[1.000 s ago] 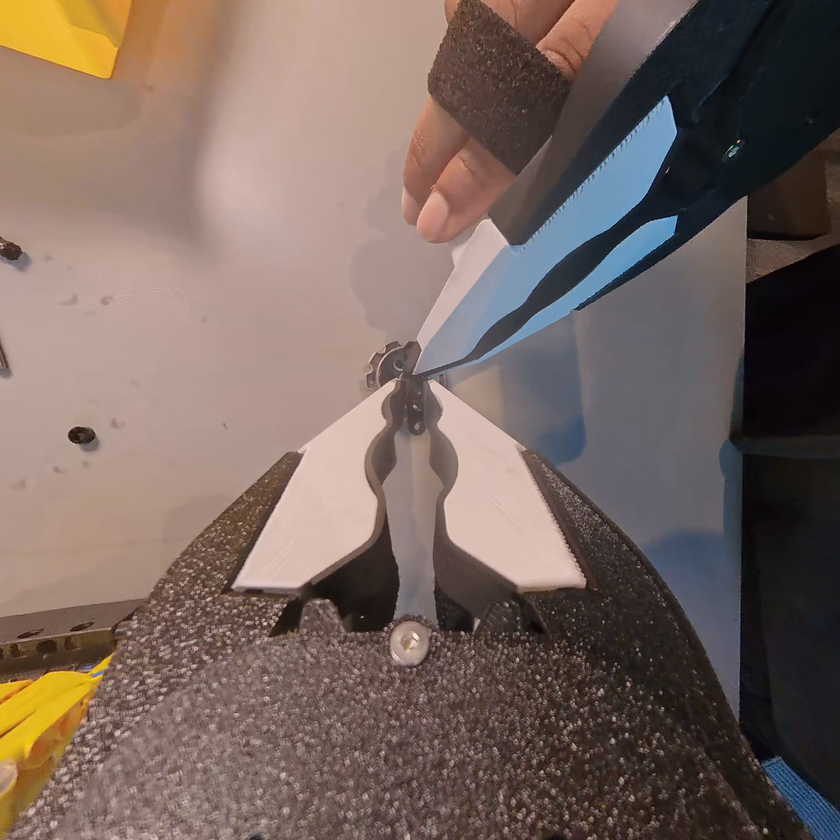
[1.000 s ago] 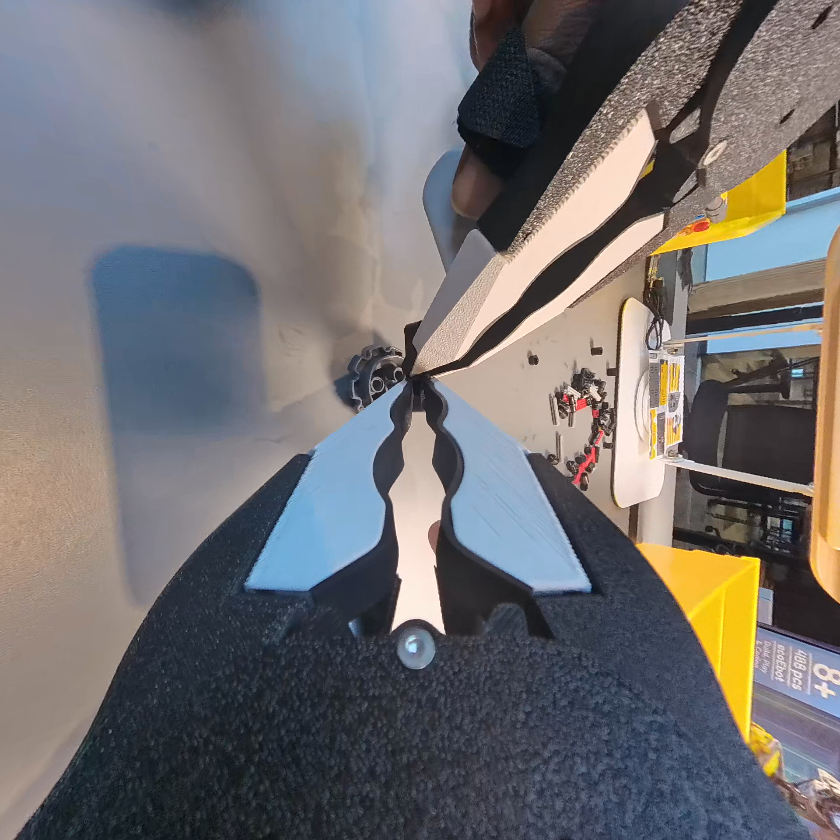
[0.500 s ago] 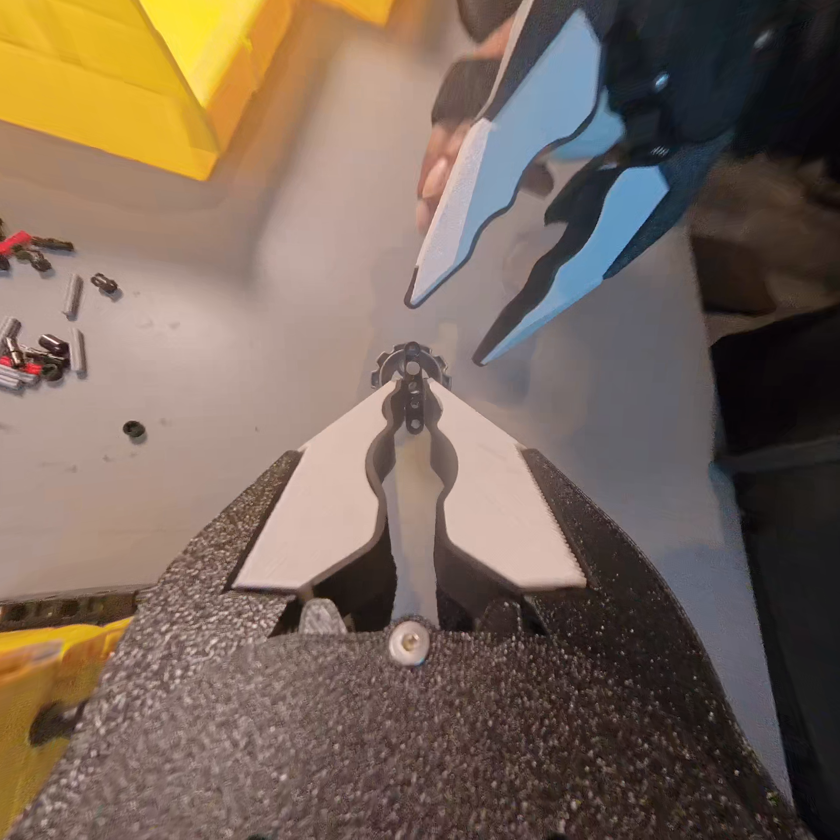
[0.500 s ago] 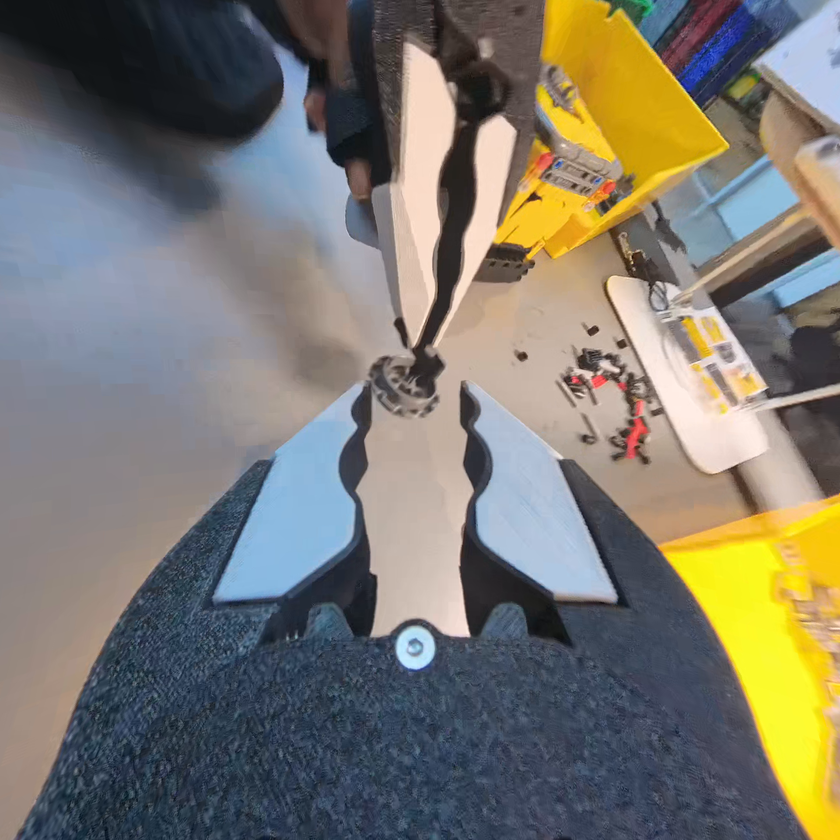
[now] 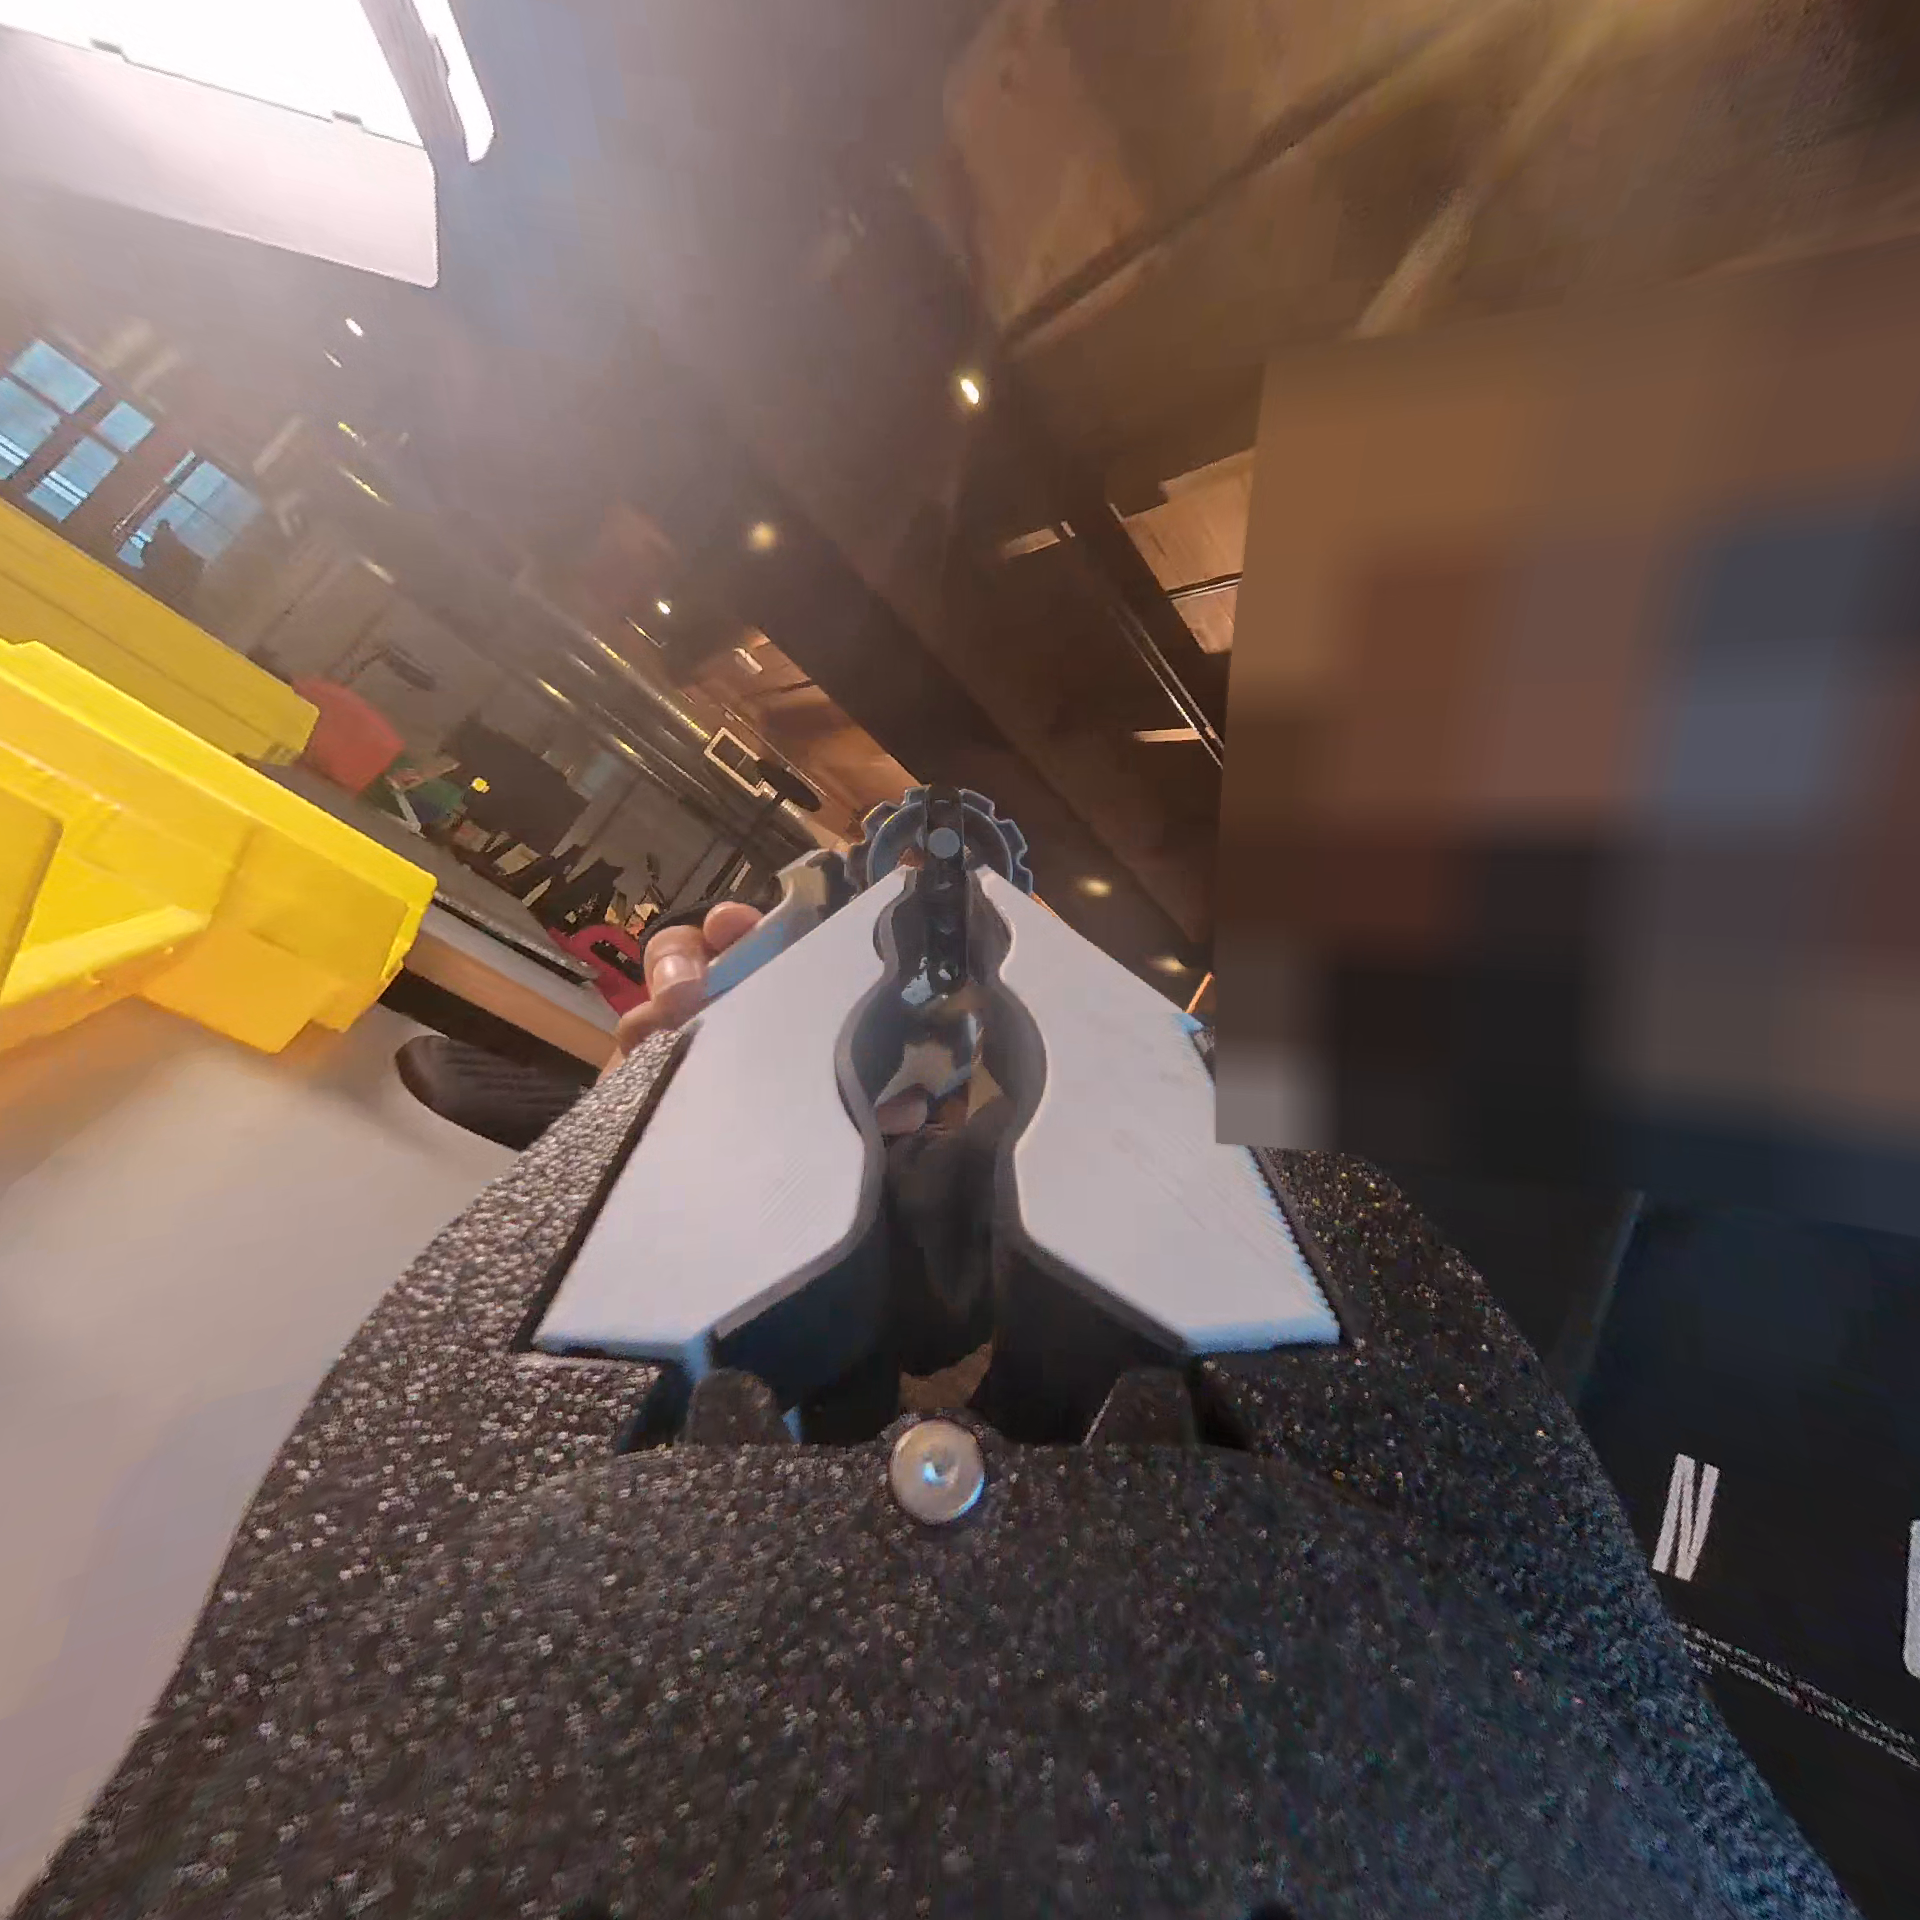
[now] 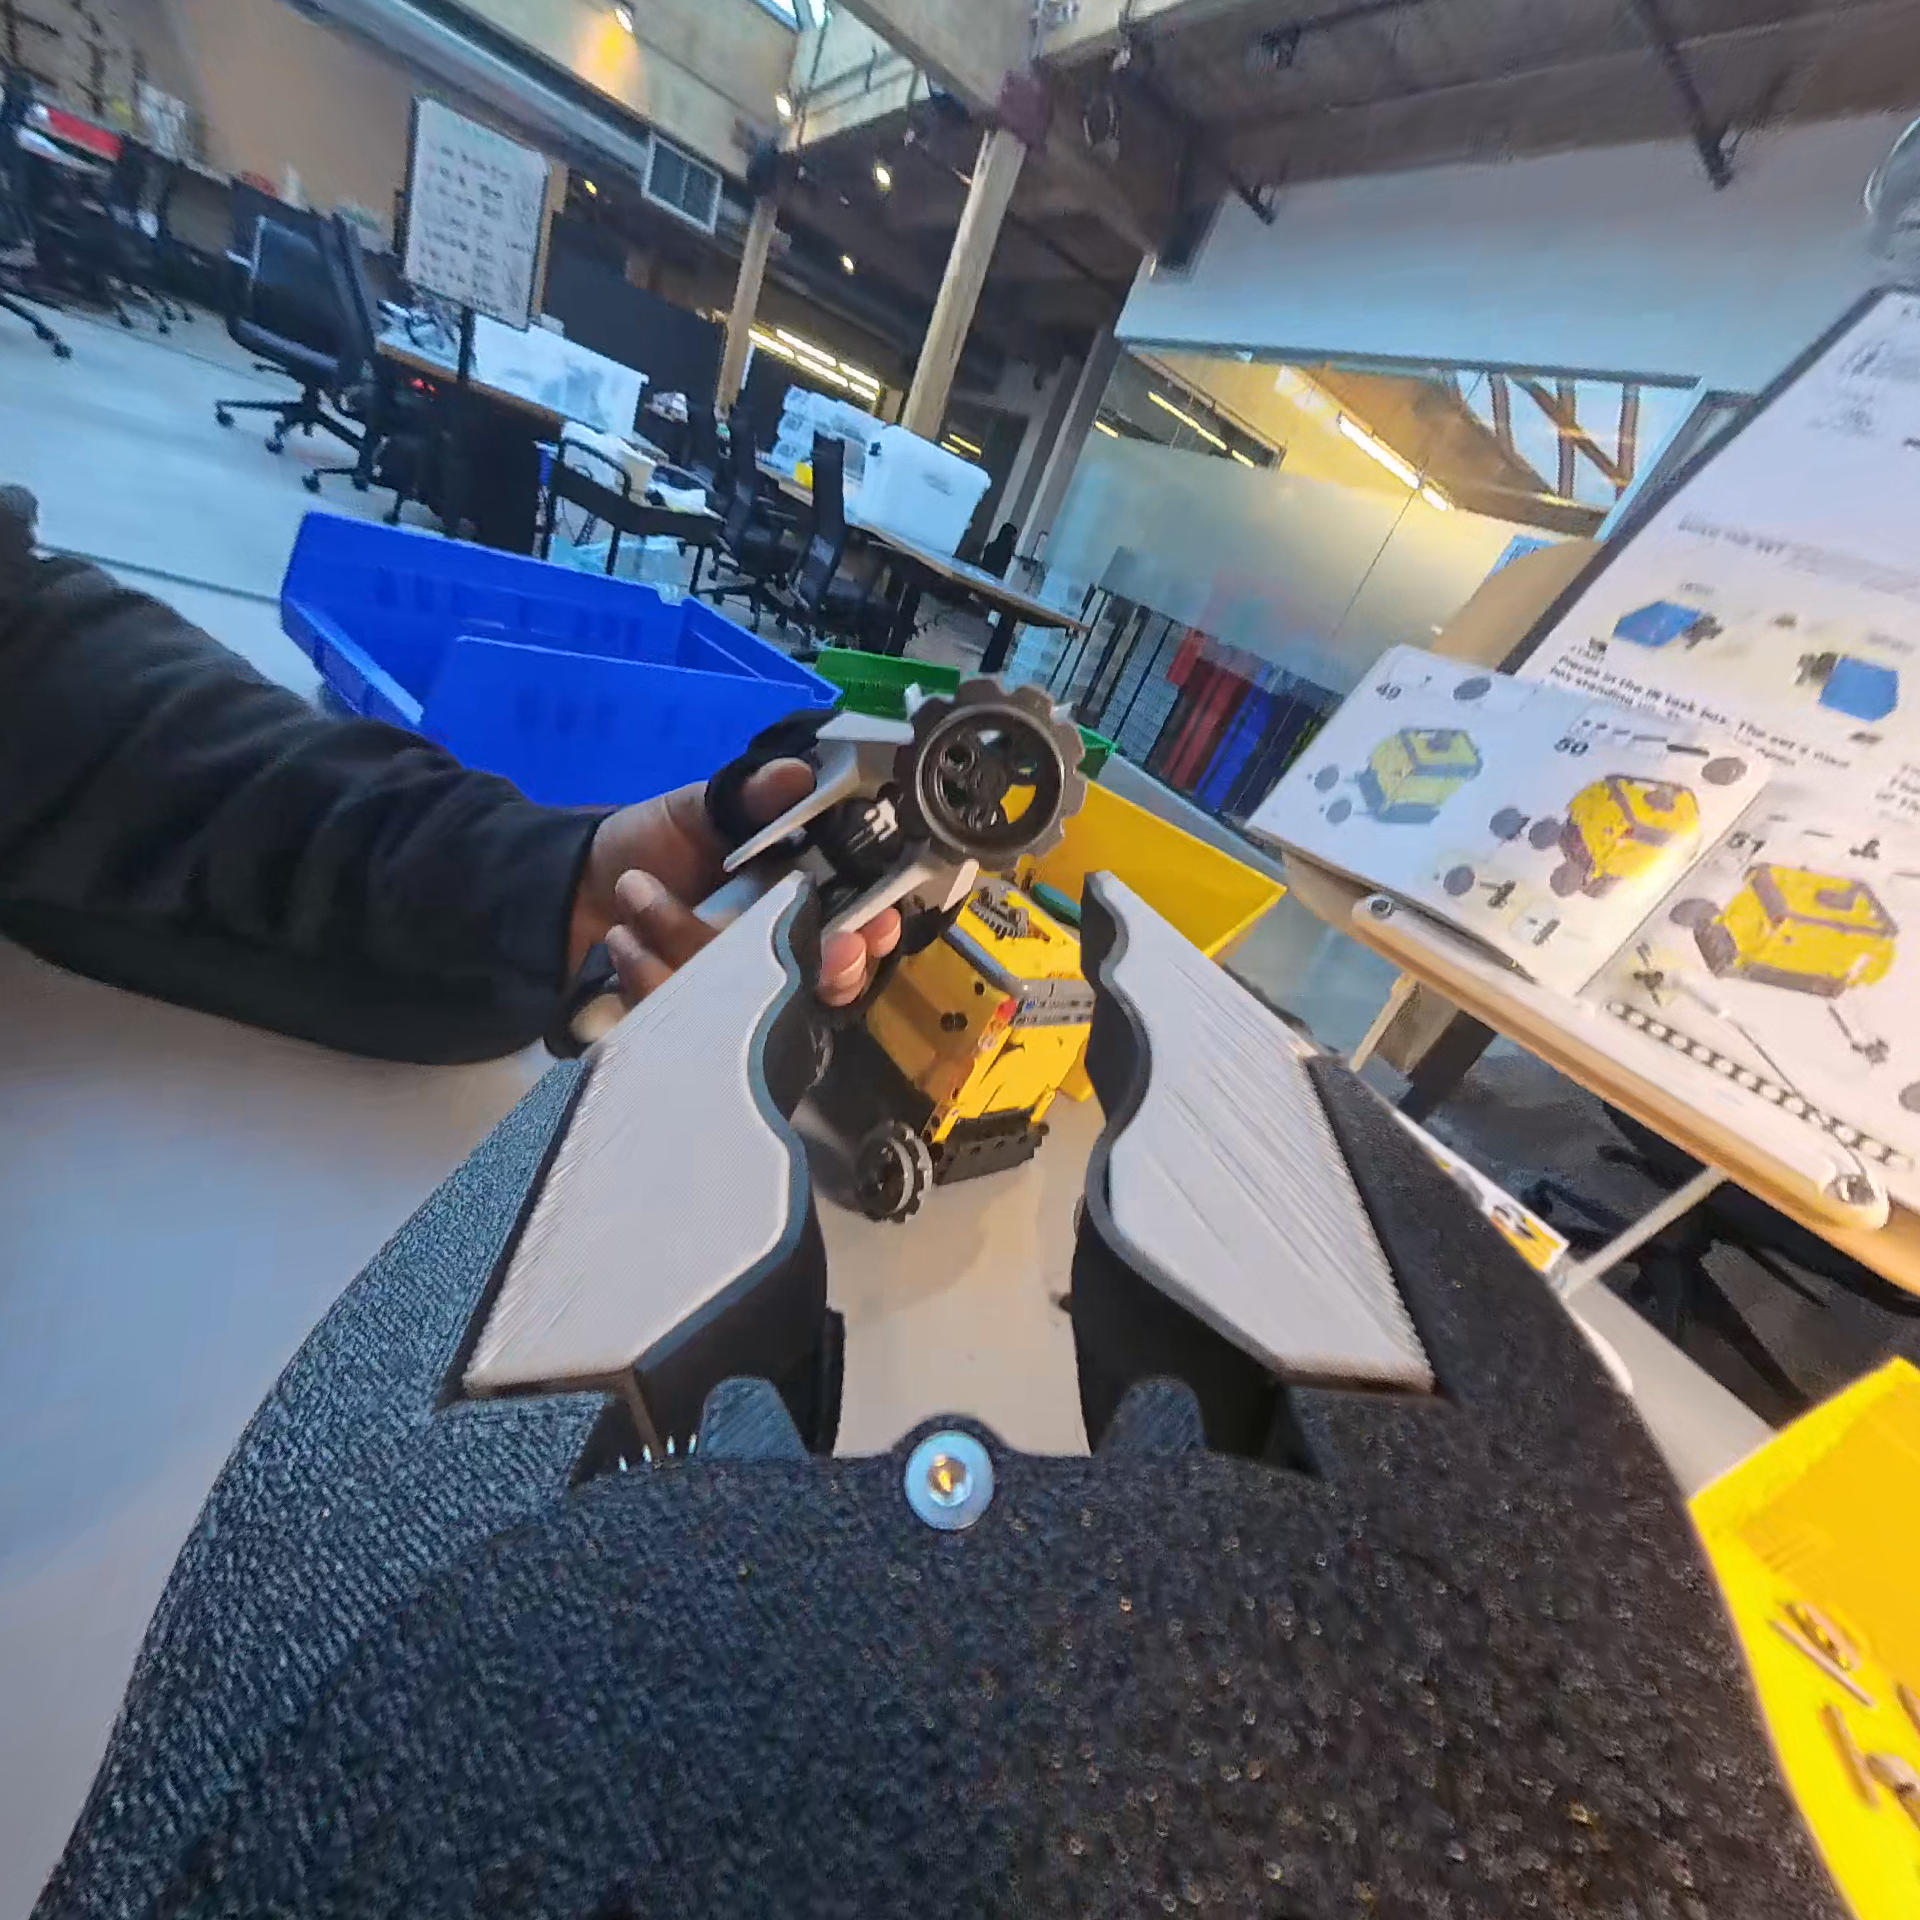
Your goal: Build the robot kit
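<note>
Left wrist view: the left tool [image 5: 940,862] was clamped tight on a dark toothed wheel [image 5: 943,840] through a black pin piece, lifted off the counter [image 5: 156,1195], with yellow bins [image 5: 208,883] at nine o'clock.

Right wrist view: the right tool [image 6: 940,894] stood wide and empty. At twelve o'clock the left tool [image 6: 883,831] gripped the wheel [image 6: 989,774] above a yellow brick vehicle [image 6: 977,1039], an instruction booklet [image 6: 1662,831] at two o'clock, a blue bin [image 6: 520,665] at ten.
</note>
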